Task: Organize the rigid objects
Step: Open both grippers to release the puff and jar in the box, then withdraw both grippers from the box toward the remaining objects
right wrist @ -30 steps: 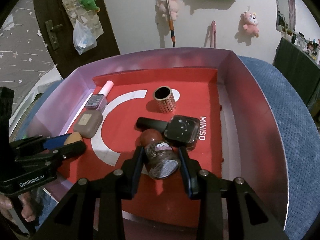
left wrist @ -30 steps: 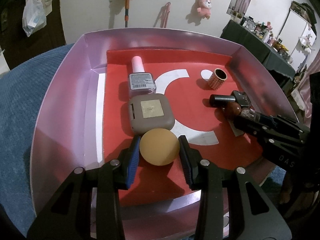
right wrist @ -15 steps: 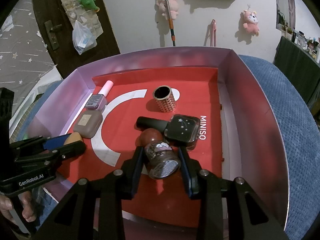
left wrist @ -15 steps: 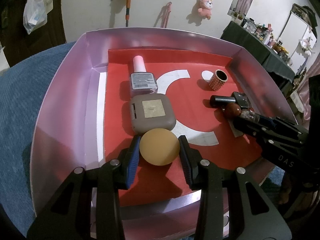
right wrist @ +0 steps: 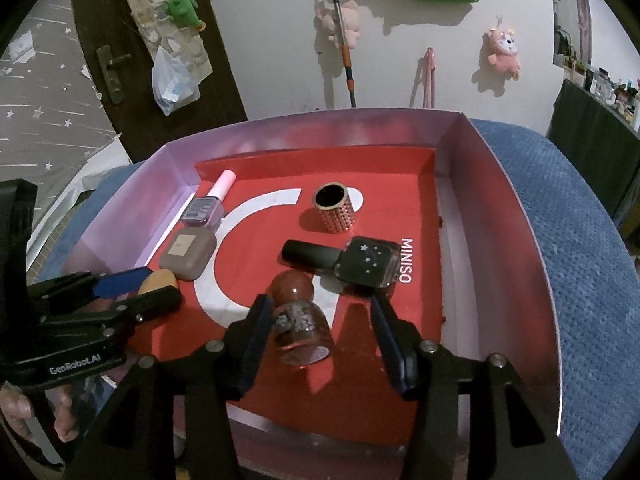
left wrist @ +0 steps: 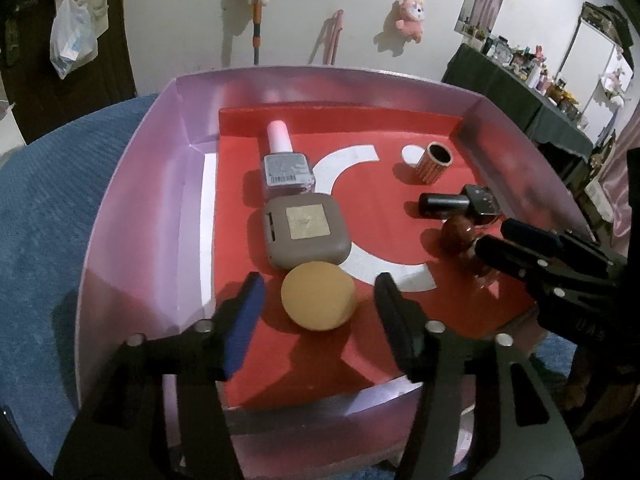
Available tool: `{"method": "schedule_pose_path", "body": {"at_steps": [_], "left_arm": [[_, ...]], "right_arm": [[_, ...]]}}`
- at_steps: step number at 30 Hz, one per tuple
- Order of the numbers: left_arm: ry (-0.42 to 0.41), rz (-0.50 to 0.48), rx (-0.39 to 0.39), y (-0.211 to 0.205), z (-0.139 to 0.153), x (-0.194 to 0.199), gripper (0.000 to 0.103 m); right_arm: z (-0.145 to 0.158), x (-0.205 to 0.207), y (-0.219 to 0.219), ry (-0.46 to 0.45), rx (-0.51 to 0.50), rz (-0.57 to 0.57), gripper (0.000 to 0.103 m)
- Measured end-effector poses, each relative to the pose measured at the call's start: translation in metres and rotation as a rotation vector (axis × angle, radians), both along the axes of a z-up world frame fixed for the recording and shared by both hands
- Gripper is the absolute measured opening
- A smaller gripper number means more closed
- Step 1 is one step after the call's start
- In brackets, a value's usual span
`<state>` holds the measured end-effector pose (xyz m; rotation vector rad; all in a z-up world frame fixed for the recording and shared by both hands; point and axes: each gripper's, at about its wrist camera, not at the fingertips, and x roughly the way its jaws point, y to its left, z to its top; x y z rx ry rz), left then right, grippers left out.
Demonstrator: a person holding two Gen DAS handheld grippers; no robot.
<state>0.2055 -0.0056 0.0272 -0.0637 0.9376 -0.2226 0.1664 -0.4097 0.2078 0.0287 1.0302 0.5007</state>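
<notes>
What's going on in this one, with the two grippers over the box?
A person is sorting small cosmetics into a pink-walled box with a red floor. The left gripper is opening around a tan makeup sponge, which lies on the floor clear of both fingers. The right gripper is opening around a small brown bottle with a round cap. A taupe compact, two nail polish bottles and a studded ring holder already lie inside.

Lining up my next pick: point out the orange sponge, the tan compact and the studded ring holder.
orange sponge (left wrist: 318, 297), left wrist view, middle of its round face.
tan compact (left wrist: 306, 231), left wrist view, lid centre.
studded ring holder (right wrist: 335, 213), right wrist view, studded side wall.
</notes>
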Motion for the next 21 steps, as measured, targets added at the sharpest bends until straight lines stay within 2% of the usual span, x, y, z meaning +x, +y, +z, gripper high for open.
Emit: {"method": "schedule_pose_path", "body": {"at_steps": [3,5,12,17,21], "left_arm": [[-0.017,0.002,0.010,-0.001,0.005,-0.004,0.057],[-0.020,-0.001,0.009,-0.001,0.006,-0.005,0.059],[-0.047,-0.008,-0.007,-0.004,0.017,-0.016,0.071],[-0.072,-0.010,0.010,-0.008,0.025,-0.026,0.075],[-0.083,-0.005,0.013,-0.007,0.029,-0.032,0.078]], "right_arm": [[0.006,-0.005,-0.003,-0.008,0.015,-0.002,0.057],[0.011,-0.009,-0.006,-0.018,0.024,0.002,0.064],[0.027,-0.023,-0.014,-0.034,0.071,0.005,0.070],[0.036,-0.034,-0.017,-0.056,0.084,0.015,0.080],[0.044,-0.039,-0.023,-0.067,0.109,0.012,0.082]]}}
